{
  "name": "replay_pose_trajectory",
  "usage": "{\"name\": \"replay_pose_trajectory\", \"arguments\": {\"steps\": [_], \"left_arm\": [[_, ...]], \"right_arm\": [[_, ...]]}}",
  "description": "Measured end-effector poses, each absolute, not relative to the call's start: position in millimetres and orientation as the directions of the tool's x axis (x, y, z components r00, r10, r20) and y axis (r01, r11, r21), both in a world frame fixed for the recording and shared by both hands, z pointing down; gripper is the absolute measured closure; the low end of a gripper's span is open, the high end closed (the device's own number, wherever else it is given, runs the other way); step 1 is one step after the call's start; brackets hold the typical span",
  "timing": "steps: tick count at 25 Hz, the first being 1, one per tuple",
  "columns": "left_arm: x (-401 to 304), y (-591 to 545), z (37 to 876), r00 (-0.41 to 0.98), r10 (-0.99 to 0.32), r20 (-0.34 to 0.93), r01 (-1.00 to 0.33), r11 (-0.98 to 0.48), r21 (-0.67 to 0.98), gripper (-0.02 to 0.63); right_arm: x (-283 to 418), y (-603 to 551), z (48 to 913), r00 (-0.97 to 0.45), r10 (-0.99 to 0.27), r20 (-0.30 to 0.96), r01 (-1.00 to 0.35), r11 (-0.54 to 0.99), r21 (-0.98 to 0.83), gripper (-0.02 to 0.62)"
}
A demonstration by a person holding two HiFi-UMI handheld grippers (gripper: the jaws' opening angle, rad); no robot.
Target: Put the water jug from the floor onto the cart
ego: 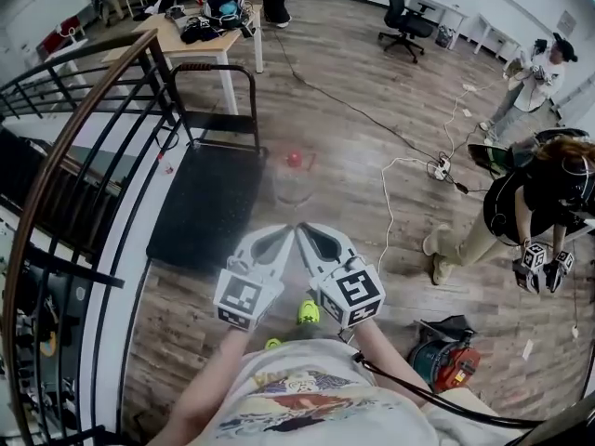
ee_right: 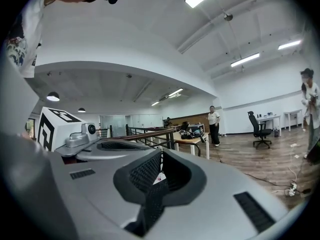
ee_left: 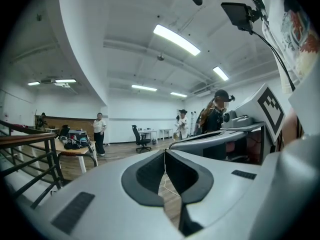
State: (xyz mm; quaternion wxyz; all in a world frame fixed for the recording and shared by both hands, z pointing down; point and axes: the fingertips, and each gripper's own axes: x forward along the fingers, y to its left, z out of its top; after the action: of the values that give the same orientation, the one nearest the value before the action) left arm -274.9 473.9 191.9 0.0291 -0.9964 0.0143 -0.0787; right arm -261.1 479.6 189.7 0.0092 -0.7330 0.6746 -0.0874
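In the head view a clear water jug point(ego: 294, 184) with a red cap stands upright on the wooden floor. It is just right of the black flat cart point(ego: 209, 203), whose push handle point(ego: 215, 71) rises at the far end. My left gripper point(ego: 287, 231) and right gripper point(ego: 301, 230) are held side by side in front of me, tips nearly touching each other. They are short of the jug and point toward it. Both are shut with nothing in them. The left gripper view shows my left gripper point(ee_left: 165, 152) with its jaws together, and the right gripper view shows my right gripper point(ee_right: 161, 152) the same way.
A dark stair railing point(ego: 65, 156) runs along the left beside the cart. A table point(ego: 200, 37) with bags stands beyond the cart. White cables and a power strip point(ego: 441, 167) lie on the floor at right, near a person point(ego: 521, 212) holding grippers. A red device point(ego: 448, 357) sits near my right side.
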Motion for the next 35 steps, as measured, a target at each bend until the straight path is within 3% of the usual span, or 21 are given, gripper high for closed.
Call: {"name": "replay_pose_trajectory", "arguments": {"steps": [17, 28, 35], "left_arm": [[-142.9, 425.6, 221.4, 0.97, -0.119, 0.214, -0.106, -0.992, -0.072, 0.592], [-124.5, 381.4, 282.7, 0.965, -0.127, 0.228, -0.113, -0.991, -0.073, 0.592], [-100.7, 372.3, 248.0, 0.964, -0.106, 0.244, -0.096, -0.994, -0.05, 0.592]], "right_arm": [[-129.7, 429.2, 224.6, -0.031, -0.987, 0.156, -0.987, 0.005, -0.162, 0.572], [-111.2, 384.7, 285.1, -0.042, -0.988, 0.15, -0.987, 0.017, -0.163, 0.572], [-86.8, 376.5, 249.0, -0.024, -0.983, 0.182, -0.984, -0.009, -0.18, 0.572]]}}
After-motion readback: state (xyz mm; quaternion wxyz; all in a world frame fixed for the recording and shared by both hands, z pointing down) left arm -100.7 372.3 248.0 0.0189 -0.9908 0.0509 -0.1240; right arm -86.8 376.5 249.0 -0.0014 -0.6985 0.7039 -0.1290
